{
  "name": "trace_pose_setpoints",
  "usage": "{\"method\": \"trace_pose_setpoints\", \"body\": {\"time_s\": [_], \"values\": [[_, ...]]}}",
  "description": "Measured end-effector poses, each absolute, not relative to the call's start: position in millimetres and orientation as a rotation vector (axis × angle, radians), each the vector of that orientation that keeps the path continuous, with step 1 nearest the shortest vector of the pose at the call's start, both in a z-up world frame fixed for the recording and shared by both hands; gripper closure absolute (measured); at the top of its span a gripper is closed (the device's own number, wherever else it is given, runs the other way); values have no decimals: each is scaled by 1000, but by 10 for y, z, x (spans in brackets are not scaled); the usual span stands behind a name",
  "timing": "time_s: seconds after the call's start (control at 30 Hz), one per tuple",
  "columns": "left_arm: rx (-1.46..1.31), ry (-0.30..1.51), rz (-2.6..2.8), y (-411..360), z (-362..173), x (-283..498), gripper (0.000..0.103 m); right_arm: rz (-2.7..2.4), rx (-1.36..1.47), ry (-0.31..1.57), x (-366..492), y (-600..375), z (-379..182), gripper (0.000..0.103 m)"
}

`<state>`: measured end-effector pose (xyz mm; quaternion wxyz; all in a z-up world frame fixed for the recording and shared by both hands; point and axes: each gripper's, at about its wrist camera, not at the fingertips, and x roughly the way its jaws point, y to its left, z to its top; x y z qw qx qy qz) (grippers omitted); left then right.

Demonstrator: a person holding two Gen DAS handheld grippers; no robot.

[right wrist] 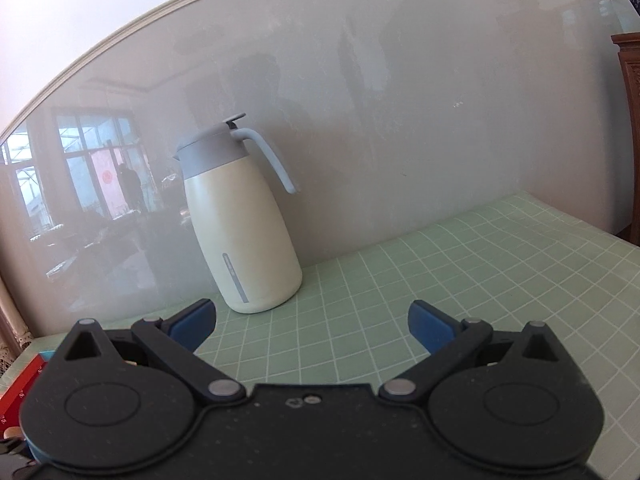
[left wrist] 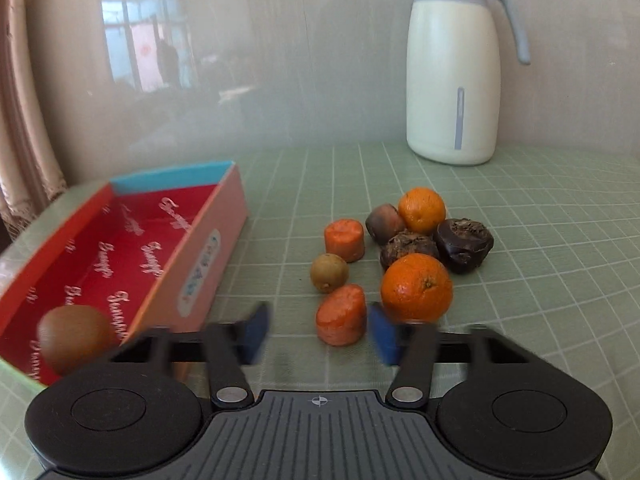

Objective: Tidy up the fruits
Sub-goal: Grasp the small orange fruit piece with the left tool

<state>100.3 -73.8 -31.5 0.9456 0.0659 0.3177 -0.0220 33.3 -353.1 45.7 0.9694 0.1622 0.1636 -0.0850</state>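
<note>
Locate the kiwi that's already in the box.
Left wrist view, lower left: the brown kiwi sits at the near end of the red box, left of the left gripper.

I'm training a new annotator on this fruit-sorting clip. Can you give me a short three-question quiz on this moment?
1. True or false: the red box already holds a brown fruit.
2. How many oranges lie on the green mat?
3. What sits between the left gripper pads? A) carrot piece B) jug C) nothing

Key:
1. True.
2. Two: the near orange and the far orange.
3. A, the carrot piece; the pads don't visibly press it.
</note>
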Motion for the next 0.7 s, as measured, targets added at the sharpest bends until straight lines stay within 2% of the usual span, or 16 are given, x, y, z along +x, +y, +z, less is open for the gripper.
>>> {"method": "trace_pose_setpoints", "body": {"time_s": [0.03,0.1,0.43,0.7], "values": [[131,663,-50,-747,-337,1042,69,-167,326,334,342,-3528,457,0],[133,672,-53,-778,-368,1070,73,-160,327,334,343,-3525,457,0],[187,589,-29,-849,-274,954,73,-157,313,319,307,-3519,470,0],[167,497,64,-566,-71,804,73,-153,305,317,296,-3453,462,0]]}}
